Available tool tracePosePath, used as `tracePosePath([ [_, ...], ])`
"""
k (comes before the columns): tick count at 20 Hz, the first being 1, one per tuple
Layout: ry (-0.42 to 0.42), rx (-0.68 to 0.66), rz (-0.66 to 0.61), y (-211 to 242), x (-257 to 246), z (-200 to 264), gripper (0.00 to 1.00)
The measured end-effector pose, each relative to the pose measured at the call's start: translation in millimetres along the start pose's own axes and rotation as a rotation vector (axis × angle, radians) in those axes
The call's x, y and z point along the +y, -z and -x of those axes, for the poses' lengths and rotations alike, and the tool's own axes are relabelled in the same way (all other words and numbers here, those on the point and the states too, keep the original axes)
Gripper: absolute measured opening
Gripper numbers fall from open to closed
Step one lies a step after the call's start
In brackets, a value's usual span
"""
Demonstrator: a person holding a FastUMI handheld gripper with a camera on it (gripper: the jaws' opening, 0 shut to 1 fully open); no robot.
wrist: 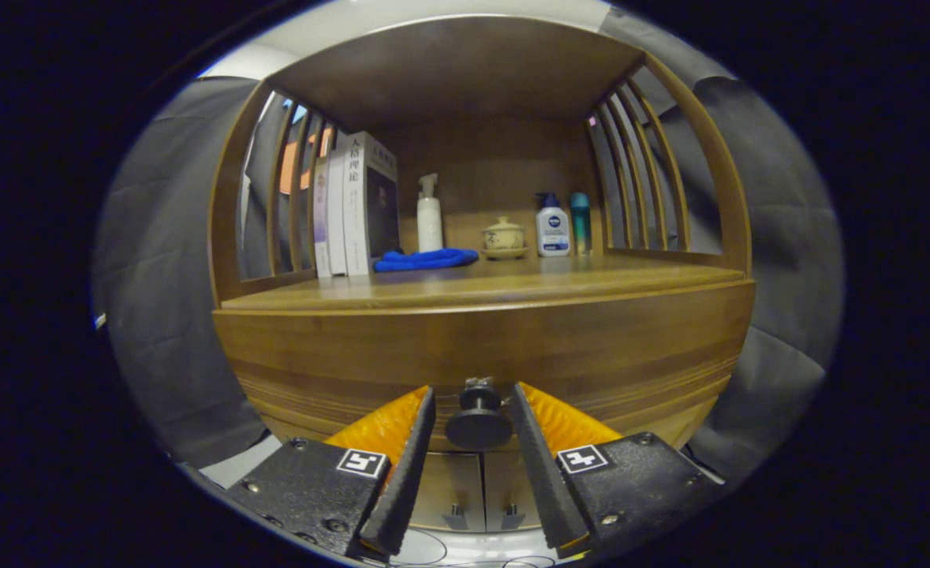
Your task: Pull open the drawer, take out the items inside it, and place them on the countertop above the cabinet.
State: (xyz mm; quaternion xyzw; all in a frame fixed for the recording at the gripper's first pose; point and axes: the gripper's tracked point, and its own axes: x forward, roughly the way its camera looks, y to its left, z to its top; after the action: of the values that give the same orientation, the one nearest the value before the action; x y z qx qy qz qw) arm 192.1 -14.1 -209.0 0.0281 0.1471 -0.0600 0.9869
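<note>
Your hand-held gripper [476, 426] has its fingers spread apart, one on each side of the round dark drawer knob [478, 424], with a small gap left on both sides, so neither presses on it. That knob sticks out from the wooden drawer front [480, 355], which sits closed. Below the knob you can see two cabinet doors [465, 493] with small handles. Above the knob lies the desk [512, 288], the cabinet's wooden top. Farther back from the knob, against the rear panel, stand upright books [354, 205] to the left, then a folded blue cloth [425, 259], a white pump bottle [430, 214], a lidded ceramic cup on a saucer [504, 237], a white lotion bottle [552, 226] and a teal bottle [580, 222].
</note>
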Motion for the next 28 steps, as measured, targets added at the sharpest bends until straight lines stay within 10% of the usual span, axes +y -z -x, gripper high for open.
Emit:
tracePosePath([
  [15,0.038,0.066,-0.066,10,-7,-3,0.35],
  [28,0.008,0.080,-0.063,33,-7,89,0.35],
])
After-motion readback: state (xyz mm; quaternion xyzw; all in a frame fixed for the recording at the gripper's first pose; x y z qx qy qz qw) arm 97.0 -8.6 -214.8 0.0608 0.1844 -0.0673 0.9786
